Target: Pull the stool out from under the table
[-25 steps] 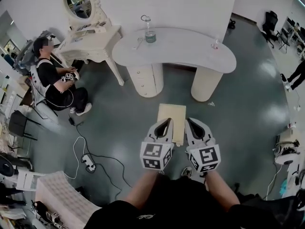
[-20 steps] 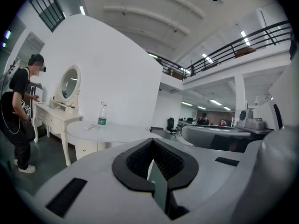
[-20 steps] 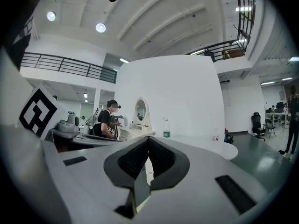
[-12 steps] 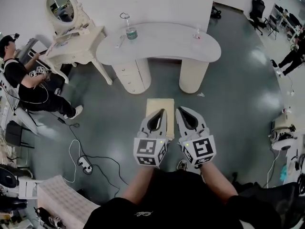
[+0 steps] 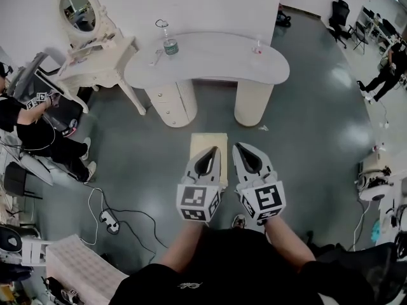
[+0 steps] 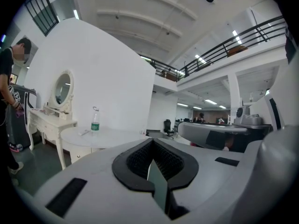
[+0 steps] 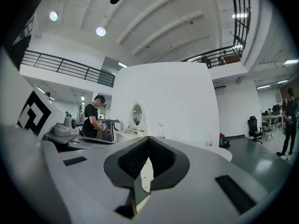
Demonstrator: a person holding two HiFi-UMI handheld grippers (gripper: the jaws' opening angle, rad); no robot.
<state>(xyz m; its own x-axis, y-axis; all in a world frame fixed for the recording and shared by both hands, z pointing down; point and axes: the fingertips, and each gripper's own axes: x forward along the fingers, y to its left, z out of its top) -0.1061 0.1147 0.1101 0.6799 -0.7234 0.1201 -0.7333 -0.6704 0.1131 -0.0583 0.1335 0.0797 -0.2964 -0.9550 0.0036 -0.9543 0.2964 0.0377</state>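
The stool (image 5: pixel 208 146), a pale cream rectangular seat, stands on the grey floor in front of the white curved table (image 5: pixel 210 65), clear of its two pedestals. In the head view my left gripper (image 5: pixel 214 150) and right gripper (image 5: pixel 236 147) hang side by side above the stool's near half and hide part of it. Both point level toward the table. In the left gripper view the left gripper (image 6: pixel 152 143) is shut with nothing between its pads. The right gripper (image 7: pixel 148 141) is likewise shut and empty. Whether either one touches the stool is hidden.
A water bottle (image 5: pixel 168 44) and a small glass (image 5: pixel 257 48) stand on the table. A cream vanity with an oval mirror (image 5: pixel 95 49) is at the left, with a seated person (image 5: pixel 28 129) beside it. Cables and a power strip (image 5: pixel 105 220) lie on the floor at the left.
The head view has swung, so the table and vanity sit further left and the seated person has slid toward the edge. Both grippers have lifted slightly, still shut and side by side.
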